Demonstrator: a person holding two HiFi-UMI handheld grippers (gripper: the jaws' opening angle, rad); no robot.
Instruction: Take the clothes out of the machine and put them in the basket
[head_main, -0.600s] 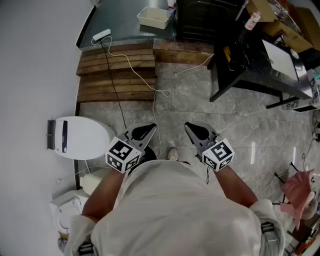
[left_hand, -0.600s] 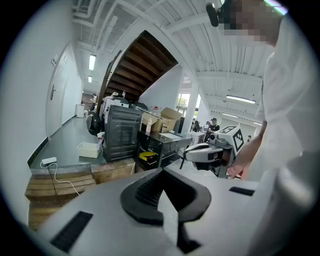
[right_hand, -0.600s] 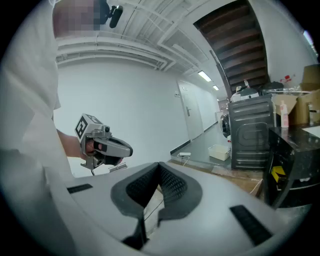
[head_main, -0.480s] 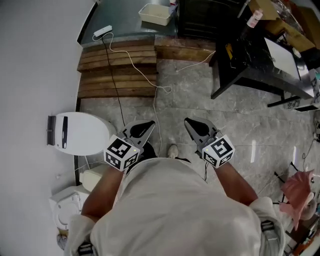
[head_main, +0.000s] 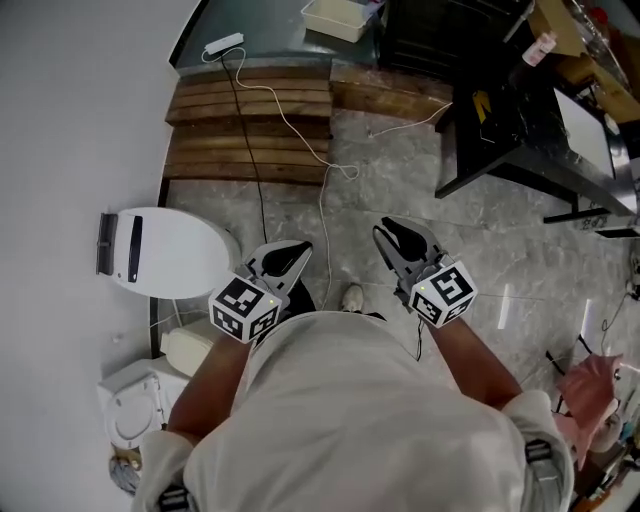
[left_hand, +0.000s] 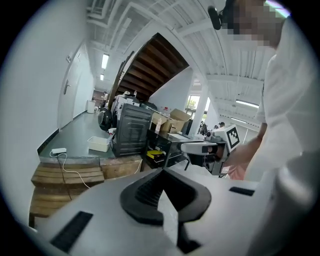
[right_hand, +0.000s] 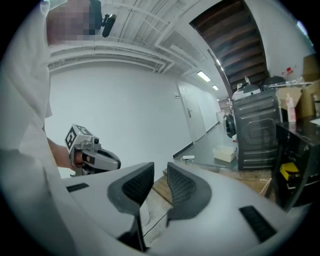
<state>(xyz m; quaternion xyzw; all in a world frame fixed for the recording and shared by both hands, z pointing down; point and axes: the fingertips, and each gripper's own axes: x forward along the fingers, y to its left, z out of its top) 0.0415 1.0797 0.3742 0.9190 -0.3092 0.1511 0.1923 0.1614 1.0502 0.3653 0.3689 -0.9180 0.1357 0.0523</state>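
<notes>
The dark machine (left_hand: 131, 132) stands far ahead on the grey floor, beyond the wooden pallets; its top edge shows as a black box (head_main: 440, 30) in the head view. A white basket (head_main: 338, 17) sits just left of it, also seen as a small white tub (left_hand: 98, 143) (right_hand: 223, 153). I see no clothes in the machine from here. My left gripper (head_main: 285, 262) is held before my body, shut and empty. My right gripper (head_main: 400, 240) is level beside it, its pads (right_hand: 181, 186) closed to a thin slit with nothing between them.
Wooden pallets (head_main: 250, 135) lie between me and the machine, with a white cable (head_main: 300, 140) and a power strip (head_main: 222, 45) across them. A white round-lidded appliance (head_main: 165, 252) stands at my left. A black table (head_main: 520, 130) is at the right, a pink cloth (head_main: 580, 385) low right.
The floor, pallets and basket have slid rightward and a little upward in the head view. Both grippers stay in front of my body with their jaws unchanged.
</notes>
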